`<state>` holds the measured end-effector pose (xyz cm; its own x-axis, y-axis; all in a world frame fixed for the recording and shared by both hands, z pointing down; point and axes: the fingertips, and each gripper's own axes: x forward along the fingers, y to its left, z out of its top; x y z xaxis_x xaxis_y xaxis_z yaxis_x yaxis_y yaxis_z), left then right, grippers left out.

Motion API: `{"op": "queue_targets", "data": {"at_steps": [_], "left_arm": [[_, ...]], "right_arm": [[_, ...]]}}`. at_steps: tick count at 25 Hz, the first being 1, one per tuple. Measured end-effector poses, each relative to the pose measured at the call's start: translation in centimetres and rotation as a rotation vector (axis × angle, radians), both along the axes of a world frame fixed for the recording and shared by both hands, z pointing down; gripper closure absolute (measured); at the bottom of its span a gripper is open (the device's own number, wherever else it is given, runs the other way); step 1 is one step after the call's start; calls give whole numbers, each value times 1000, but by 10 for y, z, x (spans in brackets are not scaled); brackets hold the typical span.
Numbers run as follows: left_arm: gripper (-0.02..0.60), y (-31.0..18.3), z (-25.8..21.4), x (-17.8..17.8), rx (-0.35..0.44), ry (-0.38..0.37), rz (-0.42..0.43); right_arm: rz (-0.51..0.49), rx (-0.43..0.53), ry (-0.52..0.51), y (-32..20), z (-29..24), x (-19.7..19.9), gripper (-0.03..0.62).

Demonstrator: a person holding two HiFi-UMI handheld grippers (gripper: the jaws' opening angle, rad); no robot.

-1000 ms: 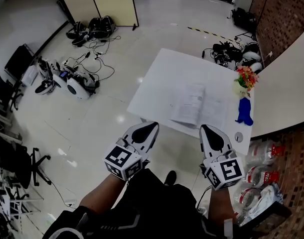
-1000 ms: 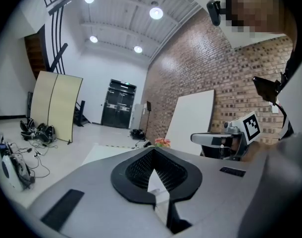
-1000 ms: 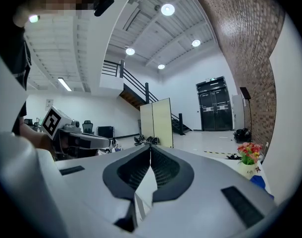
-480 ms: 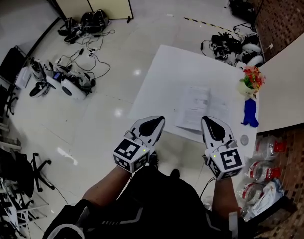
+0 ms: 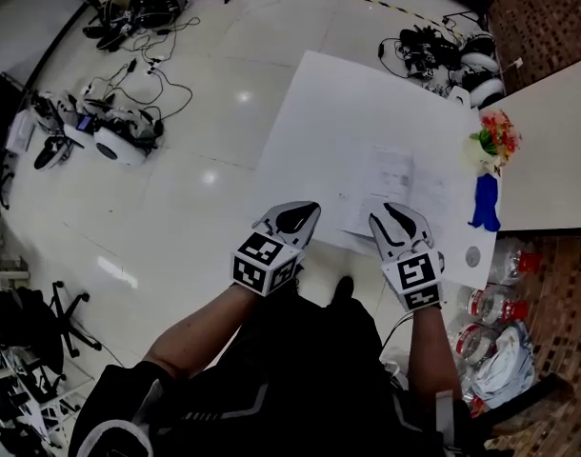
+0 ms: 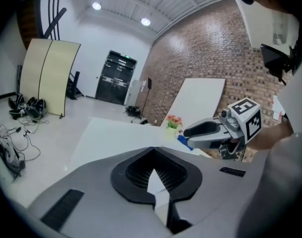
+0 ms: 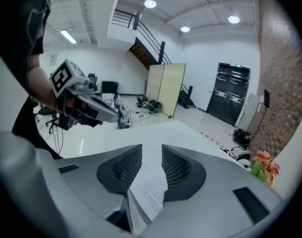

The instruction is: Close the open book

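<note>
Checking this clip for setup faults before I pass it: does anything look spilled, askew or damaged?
Nothing stands out on the table: the open book lies flat near the front edge, the flower vase stands upright, and nothing is spilled. The only mess is the cables and headsets strewn over the floor beside it.

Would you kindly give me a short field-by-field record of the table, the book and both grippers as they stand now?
Table: white, on a glossy floor
Book: open, lying flat near the table's near edge
Left gripper: fingers together, empty, by the table's near edge
Right gripper: fingers apart, having just been opening; nothing gripped, page visible below them
Beside book: flowers and blue object, to its right
</note>
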<state>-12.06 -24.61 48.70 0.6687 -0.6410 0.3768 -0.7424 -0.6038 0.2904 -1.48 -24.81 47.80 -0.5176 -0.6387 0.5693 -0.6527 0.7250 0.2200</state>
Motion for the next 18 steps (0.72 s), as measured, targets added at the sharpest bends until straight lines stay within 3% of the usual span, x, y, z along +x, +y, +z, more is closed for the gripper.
{"op": "queue_targets", "data": {"at_steps": [6,13,18], "left_arm": [[588,7,67,17,-132,-86,-24],[588,12,94,21,-186,-138,-74],[588,17,101,24,-206,-141,-74]], "right_arm": [[-288,-95,343,16,99,-9,473],[-499,-106,542,29,160,-15,473],[-543,-115,584,28,182,-16,473]]}}
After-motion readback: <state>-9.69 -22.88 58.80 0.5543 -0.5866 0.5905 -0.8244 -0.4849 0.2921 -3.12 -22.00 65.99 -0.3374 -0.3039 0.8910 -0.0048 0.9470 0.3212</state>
